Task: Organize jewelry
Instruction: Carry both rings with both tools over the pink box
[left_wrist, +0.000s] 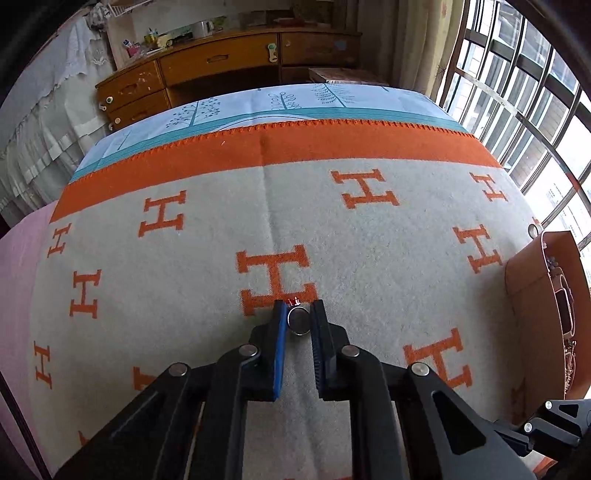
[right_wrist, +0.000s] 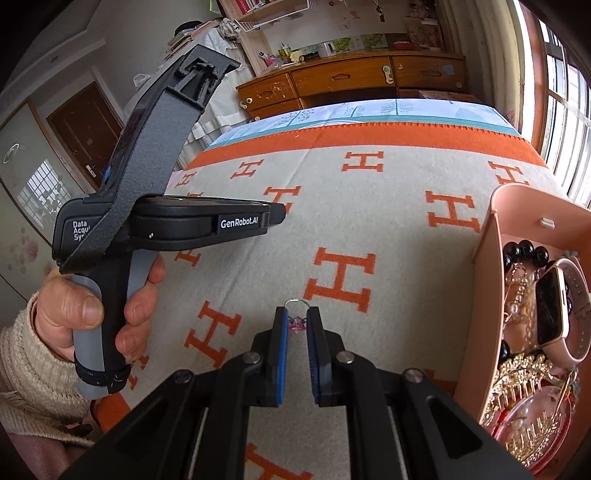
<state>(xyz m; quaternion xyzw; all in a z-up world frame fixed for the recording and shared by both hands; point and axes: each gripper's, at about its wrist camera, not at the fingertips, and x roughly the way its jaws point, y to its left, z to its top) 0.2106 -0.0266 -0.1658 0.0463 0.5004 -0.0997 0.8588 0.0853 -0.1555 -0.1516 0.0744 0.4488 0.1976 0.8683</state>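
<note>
My left gripper (left_wrist: 298, 308) is shut on a silver ring with a small red stone (left_wrist: 297, 320), held between its pads above the grey blanket with orange H marks (left_wrist: 207, 258). My right gripper (right_wrist: 296, 314) is shut on another silver ring with a pink gem (right_wrist: 297, 322), its hoop sticking out past the fingertips. A pink jewelry box (right_wrist: 484, 288) stands at the right, holding a black bead bracelet (right_wrist: 524, 251), a pink smartwatch (right_wrist: 554, 306) and gold pieces. The box also shows in the left wrist view (left_wrist: 528, 273). The left gripper body (right_wrist: 166, 218) shows at left.
The blanket covers a bed with a light blue sheet (left_wrist: 258, 107) at the far end. A wooden dresser (left_wrist: 229, 62) stands beyond it. Windows (left_wrist: 524, 96) run along the right side. A hand (right_wrist: 88, 306) holds the left gripper's handle.
</note>
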